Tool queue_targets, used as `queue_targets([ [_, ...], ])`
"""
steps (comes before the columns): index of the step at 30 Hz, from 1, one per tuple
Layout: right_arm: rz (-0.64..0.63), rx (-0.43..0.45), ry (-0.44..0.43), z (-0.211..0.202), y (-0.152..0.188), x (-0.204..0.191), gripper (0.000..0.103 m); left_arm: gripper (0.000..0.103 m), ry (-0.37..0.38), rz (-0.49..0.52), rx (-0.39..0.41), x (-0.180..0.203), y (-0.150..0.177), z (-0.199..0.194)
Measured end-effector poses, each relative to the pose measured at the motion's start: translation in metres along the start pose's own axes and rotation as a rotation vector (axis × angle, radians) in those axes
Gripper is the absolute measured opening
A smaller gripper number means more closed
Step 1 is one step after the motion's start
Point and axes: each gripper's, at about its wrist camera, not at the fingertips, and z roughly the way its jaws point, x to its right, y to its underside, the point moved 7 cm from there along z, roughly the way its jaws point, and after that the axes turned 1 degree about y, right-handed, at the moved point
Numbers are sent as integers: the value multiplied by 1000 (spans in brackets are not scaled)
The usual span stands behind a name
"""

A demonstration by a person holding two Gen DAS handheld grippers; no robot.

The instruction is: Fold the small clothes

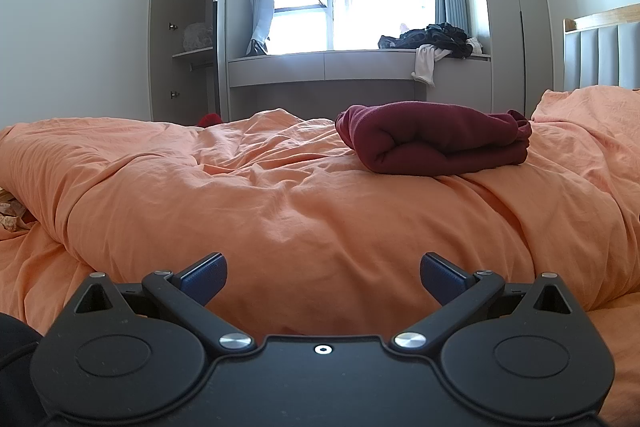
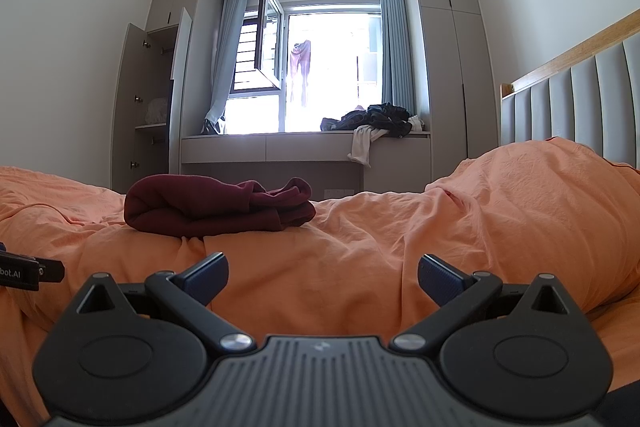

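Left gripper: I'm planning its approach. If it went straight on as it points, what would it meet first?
Probably the orange duvet, which bulges ahead of the open left gripper; the folded maroon garment lies right of that line.

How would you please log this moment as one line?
left gripper: open, empty | right gripper: open, empty | maroon garment: folded on orange duvet

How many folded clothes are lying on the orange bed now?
1: the dark red folded garment lies on the orange duvet, ahead of both open grippers. Others may be hidden behind the duvet's folds.
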Motion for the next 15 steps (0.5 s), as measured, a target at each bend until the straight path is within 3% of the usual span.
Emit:
queue_targets([
  [15, -2, 0, 0, 0, 0, 0, 103, 103, 3, -6, -2, 0, 0, 0],
])
